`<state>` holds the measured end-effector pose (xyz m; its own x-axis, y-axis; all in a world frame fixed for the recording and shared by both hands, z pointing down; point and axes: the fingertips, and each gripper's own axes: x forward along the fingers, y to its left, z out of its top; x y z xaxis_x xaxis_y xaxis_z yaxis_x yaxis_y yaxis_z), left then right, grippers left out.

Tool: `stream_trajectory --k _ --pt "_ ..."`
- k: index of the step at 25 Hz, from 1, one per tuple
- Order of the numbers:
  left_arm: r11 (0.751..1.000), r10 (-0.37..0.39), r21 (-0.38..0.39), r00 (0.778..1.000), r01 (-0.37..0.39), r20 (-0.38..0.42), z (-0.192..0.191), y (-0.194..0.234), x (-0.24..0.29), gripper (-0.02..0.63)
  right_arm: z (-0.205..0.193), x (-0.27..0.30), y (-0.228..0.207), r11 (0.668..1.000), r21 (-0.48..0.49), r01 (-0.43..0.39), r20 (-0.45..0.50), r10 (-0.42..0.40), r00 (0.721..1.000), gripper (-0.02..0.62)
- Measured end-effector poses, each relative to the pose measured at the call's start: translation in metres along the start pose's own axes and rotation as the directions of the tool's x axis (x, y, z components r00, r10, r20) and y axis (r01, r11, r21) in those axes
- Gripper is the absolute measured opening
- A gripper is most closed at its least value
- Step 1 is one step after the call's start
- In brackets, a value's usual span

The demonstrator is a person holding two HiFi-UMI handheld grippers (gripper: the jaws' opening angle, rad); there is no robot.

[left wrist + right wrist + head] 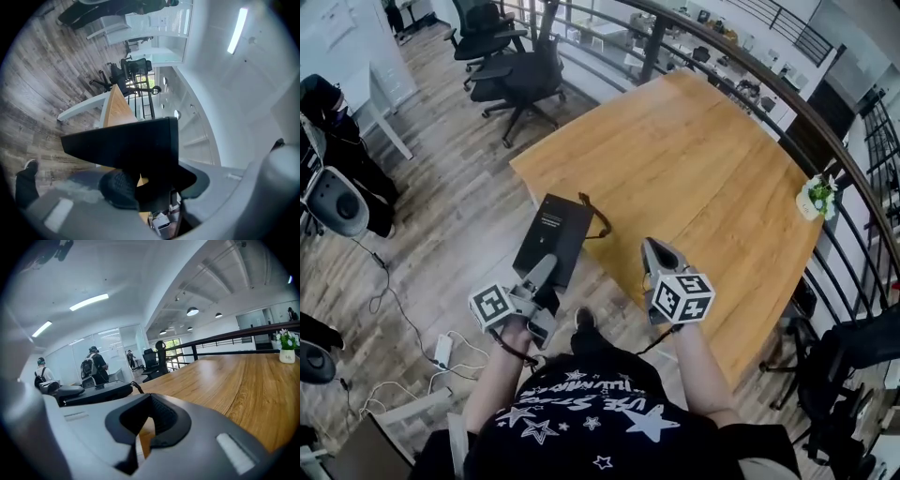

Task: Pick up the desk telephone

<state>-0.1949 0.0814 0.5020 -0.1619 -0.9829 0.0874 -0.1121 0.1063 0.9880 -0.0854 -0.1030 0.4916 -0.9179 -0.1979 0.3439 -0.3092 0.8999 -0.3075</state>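
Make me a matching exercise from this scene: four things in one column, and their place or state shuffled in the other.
Things:
1 desk telephone
2 flower pot
3 office chair
4 right tongs

Place or state:
A on the wood floor
B shut, nothing between them
C gripped by the left tongs
D near the table's right edge

Pairs: 1-C, 2-D, 3-A, 4-B
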Motion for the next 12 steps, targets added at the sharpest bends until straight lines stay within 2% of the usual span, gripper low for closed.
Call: stream_trajectory --k 7,12 --pt "1.000 0.003 -0.005 0.998 -0.003 0.065 -0.018 0.000 -0.084 0.198 -0.033 -0.041 0.061 0.998 -0.019 -0.055 -0.031 0.055 0.998 0.002" --pt "1.000 0.019 -0.018 0.994 -0.017 0.111 -0.031 -0.006 -0.116 0.198 -0.041 -0.069 0.078 0.996 -0.021 -0.084 -0.040 0.083 0.996 0.002"
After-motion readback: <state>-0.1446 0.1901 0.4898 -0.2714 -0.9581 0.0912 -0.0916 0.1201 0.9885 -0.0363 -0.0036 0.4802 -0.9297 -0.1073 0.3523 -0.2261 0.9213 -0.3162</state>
